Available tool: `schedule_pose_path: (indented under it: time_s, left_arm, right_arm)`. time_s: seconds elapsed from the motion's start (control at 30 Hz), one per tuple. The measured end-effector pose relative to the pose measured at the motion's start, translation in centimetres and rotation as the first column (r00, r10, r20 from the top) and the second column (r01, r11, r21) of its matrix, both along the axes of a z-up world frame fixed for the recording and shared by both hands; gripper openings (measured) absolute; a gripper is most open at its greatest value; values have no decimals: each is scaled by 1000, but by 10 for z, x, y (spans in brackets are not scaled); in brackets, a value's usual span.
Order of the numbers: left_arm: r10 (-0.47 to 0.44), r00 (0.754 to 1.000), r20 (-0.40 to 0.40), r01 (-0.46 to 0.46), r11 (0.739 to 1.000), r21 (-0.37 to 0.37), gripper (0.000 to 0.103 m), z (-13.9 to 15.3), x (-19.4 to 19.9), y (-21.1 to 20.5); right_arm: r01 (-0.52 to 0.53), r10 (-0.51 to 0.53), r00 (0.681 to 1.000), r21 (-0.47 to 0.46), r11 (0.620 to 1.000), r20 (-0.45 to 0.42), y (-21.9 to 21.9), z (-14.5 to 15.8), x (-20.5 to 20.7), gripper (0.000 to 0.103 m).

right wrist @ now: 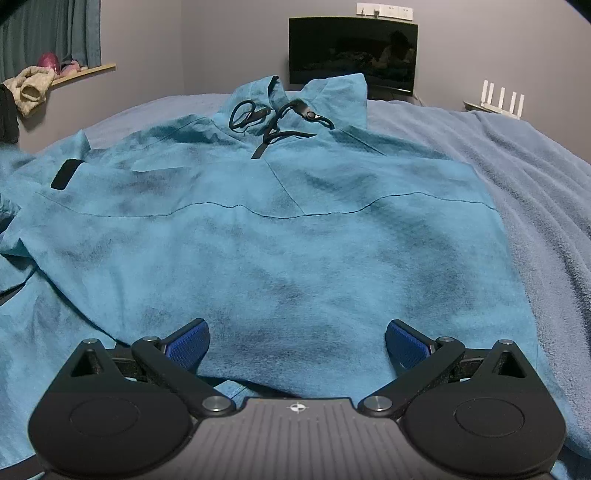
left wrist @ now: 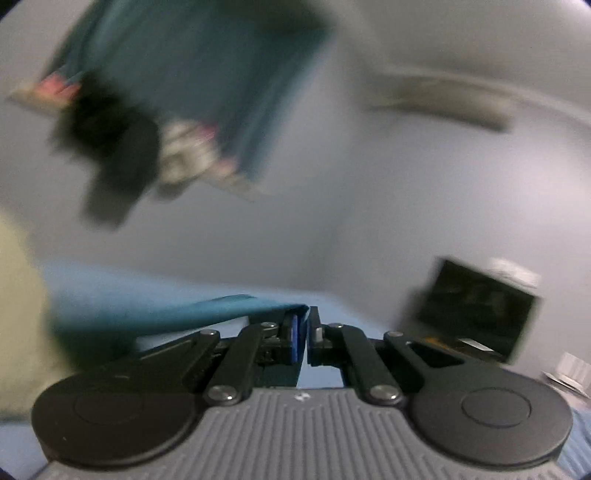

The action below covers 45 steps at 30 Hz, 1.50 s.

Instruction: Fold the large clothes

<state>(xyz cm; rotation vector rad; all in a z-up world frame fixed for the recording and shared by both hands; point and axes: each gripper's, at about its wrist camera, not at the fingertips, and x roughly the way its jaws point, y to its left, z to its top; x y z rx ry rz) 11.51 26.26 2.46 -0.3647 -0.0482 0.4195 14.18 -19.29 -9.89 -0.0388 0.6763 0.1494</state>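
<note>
A large teal hooded jacket [right wrist: 280, 229] lies spread flat on the bed, hood and black drawcords [right wrist: 273, 118] at the far end. My right gripper [right wrist: 297, 345] is open and empty, just above the jacket's near hem. My left gripper [left wrist: 307, 332] is shut on a teal edge of the jacket [left wrist: 221, 312], which stretches off to the left. The left wrist view is tilted and blurred by motion.
A lilac-blue blanket [right wrist: 535, 206] covers the bed to the right of the jacket. A dark screen [right wrist: 352, 51] stands against the far wall, a white router [right wrist: 498, 99] beside it. Teal curtains [right wrist: 48, 33] and a cluttered sill [right wrist: 74, 72] are at the left.
</note>
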Motion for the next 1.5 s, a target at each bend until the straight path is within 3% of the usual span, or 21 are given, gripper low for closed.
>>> schedule_pose_path:
  time_s: [0.07,0.13,0.2,0.33,0.47,0.53,0.57,0.7,0.73,0.77,0.83,0.9,0.97,1.03,1.07,1.13,1.27,1.33,1.4,1.43,1.5]
  left_arm:
    - [-121,992,29,118,989,89,0,15,-3,-38]
    - [-247,969,19,240,954,178,0,21,-2,-82]
    - [-362,932,-15,354,902,249,0,20,1,-123]
    - [-522,842,-134,530,757,383,0,-1,9,-199]
    - [-632,730,-261,680,634,369,0,-36,23,-244]
    - [-677,664,-317,747,576,332,0,-53,31,-255]
    - [-708,617,-344,787,546,288,0,-60,38,-256]
    - [-831,372,-414,915,404,12,1,-89,57,-270]
    - [-834,341,-434,920,391,-28,9,-93,61,-270]
    - [-830,330,-450,919,391,-45,19,-93,66,-270]
    - [-827,334,-453,913,403,-62,60,-92,72,-262]
    - [-847,338,-410,917,394,-59,75,-83,60,-258]
    - [-849,353,-392,919,393,-22,77,-66,44,-243]
    - [-837,395,-378,907,420,20,80,-51,32,-230]
    - [-825,426,-371,894,447,32,82,-47,30,-225]
    - [-779,503,-375,843,537,16,86,-37,35,-209]
    - [-713,582,-391,699,684,-206,86,-48,64,-170]
    - [-656,657,-372,605,753,-258,86,-55,71,-149]
    - [-572,727,-380,515,820,-250,86,-57,74,-134]
    - [-541,745,-390,484,841,-243,86,-58,76,-129]
    - [-523,743,-417,456,852,-256,86,-64,82,-124]
  right_arm:
    - [-2,2,1000,-7,1000,2,1,0,-1,103]
    - [-8,8,1000,-11,1000,3,2,0,-1,103]
    - [-16,16,1000,-19,1000,3,3,1,0,103]
    - [-23,23,1000,-30,999,4,7,0,0,103]
    - [-23,23,1000,-30,999,5,6,0,0,103]
    - [-24,24,1000,-31,999,6,6,-1,0,103]
    - [-24,24,1000,-32,999,6,6,-1,0,103]
    - [-22,23,1000,-29,999,4,6,-1,0,103]
    - [-23,23,1000,-29,999,4,6,-1,0,103]
    - [-23,23,1000,-30,999,3,6,-1,0,103]
    - [-23,23,1000,-31,999,2,7,-2,0,103]
    - [-23,23,1000,-33,999,3,7,-2,0,103]
    - [-29,29,999,-42,999,13,8,-1,0,103]
    - [-58,60,997,-53,997,39,12,2,-5,103]
    - [-84,86,995,-55,995,52,15,5,-8,103]
    - [-140,145,986,-64,988,82,24,9,-12,102]
    - [-231,251,956,-135,964,151,46,18,-24,101]
    - [-256,283,941,-158,954,187,56,24,-29,101]
    - [-271,291,932,-117,955,216,61,32,-33,101]
    - [-279,294,928,-96,956,228,62,36,-34,100]
    - [-282,291,920,-73,957,261,65,43,-36,99]
